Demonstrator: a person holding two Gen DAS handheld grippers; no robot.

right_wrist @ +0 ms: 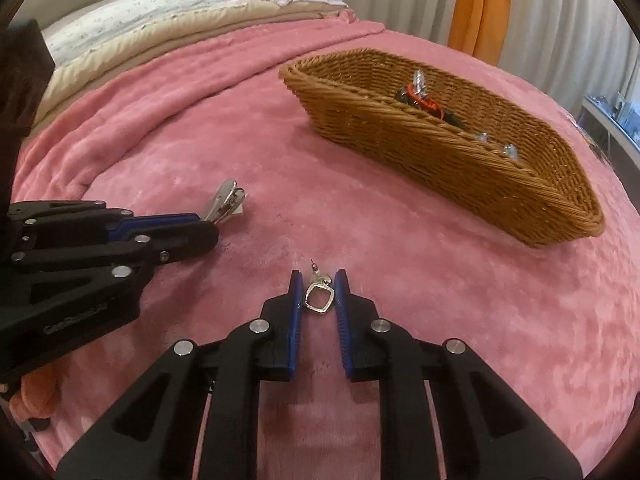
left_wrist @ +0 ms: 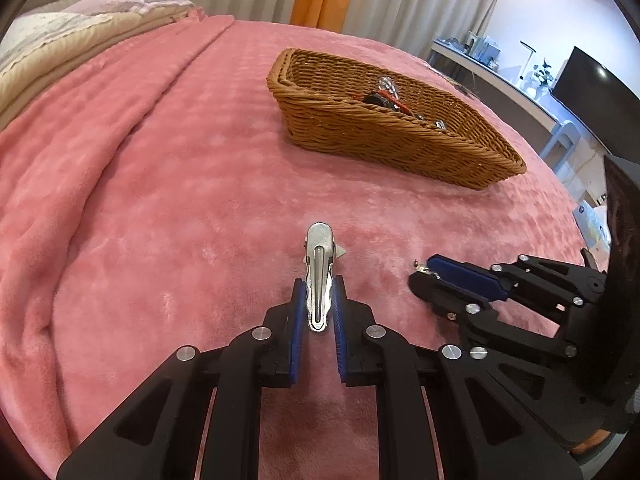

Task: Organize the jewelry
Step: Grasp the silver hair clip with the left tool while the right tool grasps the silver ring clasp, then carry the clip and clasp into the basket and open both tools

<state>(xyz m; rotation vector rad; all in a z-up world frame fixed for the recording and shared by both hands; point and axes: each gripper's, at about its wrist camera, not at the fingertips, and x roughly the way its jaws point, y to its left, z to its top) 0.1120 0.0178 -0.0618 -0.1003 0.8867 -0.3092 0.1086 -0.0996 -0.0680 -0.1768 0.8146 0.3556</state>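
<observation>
Jewelry pieces sit in both grippers above a pink plush blanket (left_wrist: 160, 184) on a bed, with the wicker basket (left_wrist: 384, 140) lying further ahead and to the right of both tools. The left gripper (left_wrist: 320, 296) is clamped on a silver metal hair clip (left_wrist: 319, 276), its blue pads pressing the clip's flanks while the rounded hinge end sticks out forward past the fingertips. The right gripper (right_wrist: 318, 296) has its jaws drawn in around a small silver earring (right_wrist: 318, 298) with a square loop and a post pointing forward; the left pad touches the loop, but whether the right pad bears on it too is hard to tell, so that hold looks less sure than the other. The basket already holds a few items, among them something red and black (right_wrist: 420, 100) and some small silvery pieces (right_wrist: 496, 146). To carry out the step in hand well, as I judge it, each piece should be lifted clear of the plush pile before it travels, so that the earring post does not snag in the fibres. The earring deserves a firm squeeze before it moves. Release should come low over the basket's floor, past the near rim, not from high up, or the small piece may bounce out.
</observation>
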